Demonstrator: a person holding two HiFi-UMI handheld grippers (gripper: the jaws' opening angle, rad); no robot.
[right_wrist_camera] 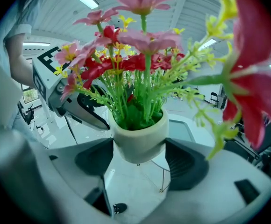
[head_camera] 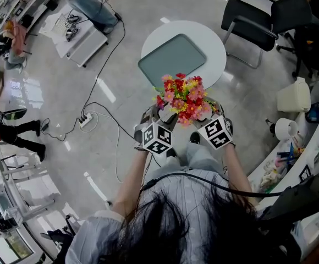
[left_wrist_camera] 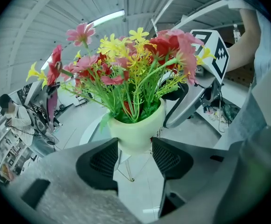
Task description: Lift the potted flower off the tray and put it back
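The round white table [head_camera: 210, 42] sits in the upper centre of the head view, and the grey tray [head_camera: 172, 58] lying on it is bare. The potted flower [head_camera: 184, 98] is off the tray. I hold it in the air at the centre of the frame, over the floor and on the near side of the table. The bouquet of red, pink and yellow blooms is wider than the pot [left_wrist_camera: 136, 133] and hides it from above (so I read the grip from the gripper views only). The left gripper [left_wrist_camera: 134, 155] is clamped on the pot, with its two pads bearing on opposite sides of the lower wall. The right gripper [right_wrist_camera: 138, 160] grasps the same pot from the other side, also pressed against the lower wall. I judge the load to be light. The pot looks rigid and smooth, and it tapers downward, so it could slide down through the pads. The stems and petals look soft and will not carry a grip. I would take hold only on the pot wall, below the rim and clear of the foliage, and keep the pot upright.
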